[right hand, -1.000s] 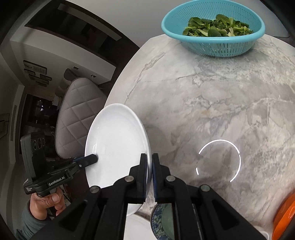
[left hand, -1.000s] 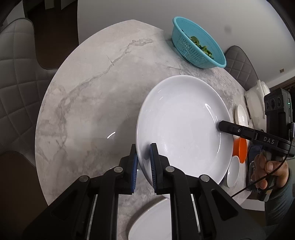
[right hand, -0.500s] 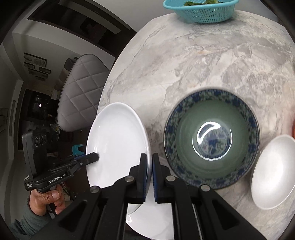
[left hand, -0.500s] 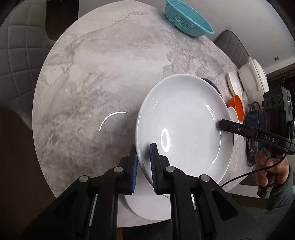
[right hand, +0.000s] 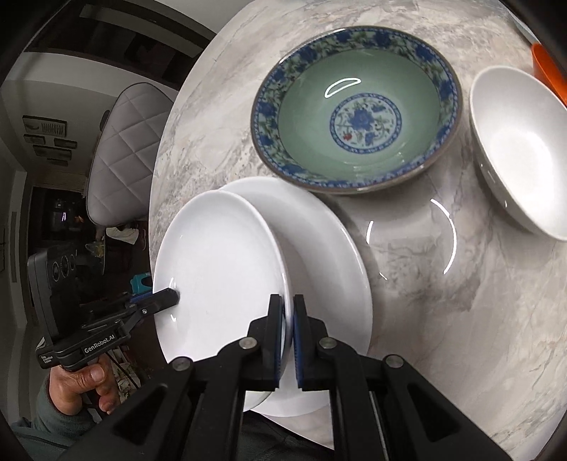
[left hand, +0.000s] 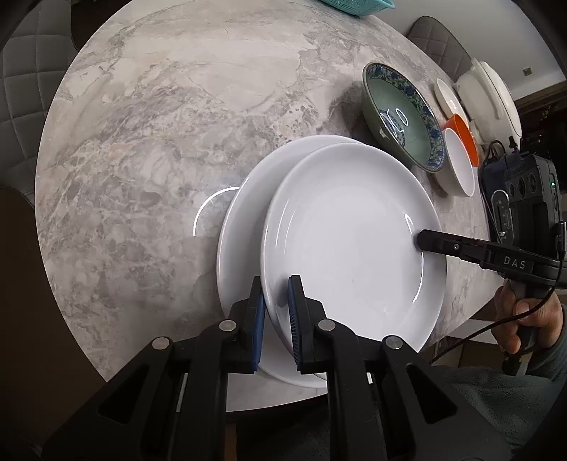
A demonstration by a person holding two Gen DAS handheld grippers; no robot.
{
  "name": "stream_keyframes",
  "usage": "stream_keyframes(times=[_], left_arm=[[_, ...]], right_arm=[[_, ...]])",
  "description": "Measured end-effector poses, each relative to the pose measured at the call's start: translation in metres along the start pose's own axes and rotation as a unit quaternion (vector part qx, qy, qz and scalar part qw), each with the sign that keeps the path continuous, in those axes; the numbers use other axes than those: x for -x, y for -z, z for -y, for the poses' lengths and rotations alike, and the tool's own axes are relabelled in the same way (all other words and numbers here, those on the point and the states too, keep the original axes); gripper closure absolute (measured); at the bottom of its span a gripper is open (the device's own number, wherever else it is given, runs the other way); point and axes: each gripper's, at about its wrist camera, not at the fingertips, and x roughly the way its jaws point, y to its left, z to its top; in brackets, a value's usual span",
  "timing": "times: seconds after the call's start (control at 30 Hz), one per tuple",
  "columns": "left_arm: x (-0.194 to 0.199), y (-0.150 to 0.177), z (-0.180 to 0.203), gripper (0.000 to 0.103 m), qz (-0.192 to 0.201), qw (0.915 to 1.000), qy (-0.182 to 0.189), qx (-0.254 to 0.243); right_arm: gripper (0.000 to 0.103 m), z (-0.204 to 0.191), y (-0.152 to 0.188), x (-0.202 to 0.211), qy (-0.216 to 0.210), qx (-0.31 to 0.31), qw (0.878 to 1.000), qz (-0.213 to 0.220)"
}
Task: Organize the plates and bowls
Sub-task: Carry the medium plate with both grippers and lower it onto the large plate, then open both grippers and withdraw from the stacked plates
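Observation:
Both grippers hold one white plate (left hand: 351,227) by opposite rims. My left gripper (left hand: 276,312) is shut on its near rim, and my right gripper (right hand: 287,319) is shut on the other rim; the right one also shows in the left wrist view (left hand: 421,241). The held plate (right hand: 219,276) hangs just above a second white plate (left hand: 241,220) lying on the table near its front edge, also seen in the right wrist view (right hand: 326,248). A blue-patterned green bowl (right hand: 358,113) and a white bowl (right hand: 521,149) stand beyond.
The round marble table (left hand: 159,124) holds an orange bowl (left hand: 464,138), a small white dish (left hand: 448,97) and a white lidded pot (left hand: 492,92) at the right. A teal colander (left hand: 358,5) sits at the far edge. Grey quilted chairs (right hand: 124,152) surround the table.
Both grippers have carried the held plate down and toward the table's front edge, over the second white plate. The patterned bowl now lies beyond it.

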Motion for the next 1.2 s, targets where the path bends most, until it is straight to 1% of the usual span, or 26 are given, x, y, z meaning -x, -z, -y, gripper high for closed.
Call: stream_keyframes(times=[0.1, 0.2, 0.43, 0.53, 0.6, 0.7, 0.83, 0.93, 1.03, 1.13, 1.17, 1.2], left_arm=[[-0.006, 0.003, 0.001, 0.092, -0.002, 1.0, -0.005, -0.007], [-0.012, -0.005, -0.001, 0.092, -0.004, 0.9999, -0.008, -0.013], [-0.03, -0.009, 0.0, 0.091, -0.012, 0.9997, -0.013, -0.018], [-0.034, -0.011, 0.001, 0.091, -0.008, 0.9997, -0.013, -0.019], [-0.036, -0.013, 0.004, 0.091, -0.003, 0.9998, -0.013, -0.016], [-0.036, -0.014, 0.003, 0.091, 0.004, 0.9998, -0.013, -0.011], [-0.034, -0.013, 0.0, 0.09, 0.01, 0.9999, -0.009, -0.01], [-0.031, -0.01, -0.003, 0.088, 0.015, 0.9998, -0.008, -0.013], [-0.031, -0.01, 0.002, 0.084, 0.017, 0.9995, -0.014, -0.022], [-0.031, -0.009, 0.01, 0.074, 0.018, 0.999, -0.02, -0.035], [-0.031, -0.009, 0.013, 0.068, 0.018, 0.9988, -0.022, -0.041], [-0.031, -0.009, 0.017, 0.058, 0.02, 0.9984, -0.023, -0.048]], right_arm=[[0.095, 0.003, 0.004, -0.003, 0.003, -0.003, 1.0, 0.001], [0.095, 0.007, 0.007, -0.006, 0.007, -0.003, 1.0, 0.003], [0.095, 0.015, 0.008, -0.011, 0.015, -0.005, 1.0, 0.004], [0.094, 0.015, 0.008, -0.013, 0.027, 0.005, 1.0, 0.004], [0.094, 0.015, 0.009, -0.012, 0.027, 0.01, 1.0, 0.009], [0.094, 0.012, 0.009, -0.012, 0.036, 0.029, 0.999, 0.016], [0.092, 0.003, 0.011, -0.012, 0.059, 0.069, 0.996, 0.022], [0.092, -0.005, 0.014, -0.013, 0.08, 0.096, 0.992, 0.028], [0.091, -0.009, 0.015, -0.013, 0.095, 0.111, 0.989, 0.033], [0.09, -0.015, 0.017, -0.013, 0.113, 0.125, 0.985, 0.037], [0.09, -0.017, 0.018, -0.014, 0.12, 0.13, 0.984, 0.038], [0.089, -0.018, 0.019, -0.014, 0.127, 0.134, 0.982, 0.039]])
